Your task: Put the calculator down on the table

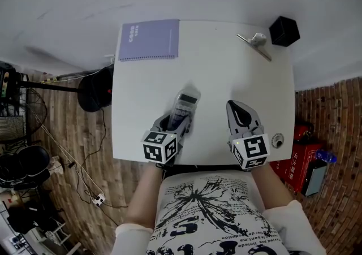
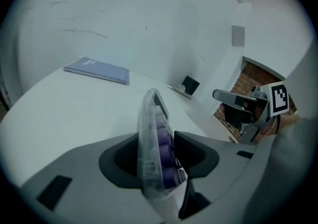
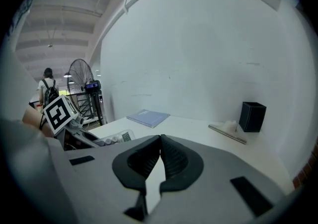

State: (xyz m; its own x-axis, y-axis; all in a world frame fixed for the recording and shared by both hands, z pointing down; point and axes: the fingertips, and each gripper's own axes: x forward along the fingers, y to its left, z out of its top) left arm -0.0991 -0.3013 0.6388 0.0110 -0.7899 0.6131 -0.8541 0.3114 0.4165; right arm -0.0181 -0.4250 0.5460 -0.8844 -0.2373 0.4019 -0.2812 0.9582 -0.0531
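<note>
Because the left tongs (image 2: 158, 151) stand apart with the calculator (image 2: 151, 133) loose on its thin edge between them, at the front of the tabletop (image 1: 215, 73), it may tip over and land hard, or slide off the near edge. The right tongs (image 3: 160, 156) are closed and empty, so they cannot catch it.

purple notebook (image 1: 149, 39) flat | black holder (image 1: 284, 31) upright | silver tool (image 1: 255, 43) just beside it

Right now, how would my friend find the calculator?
Look for the white table. Near its front edge, between the jaws of the left gripper, is the calculator, tipped on its edge. It is the only thing with a clear case and purple buttons.
</note>
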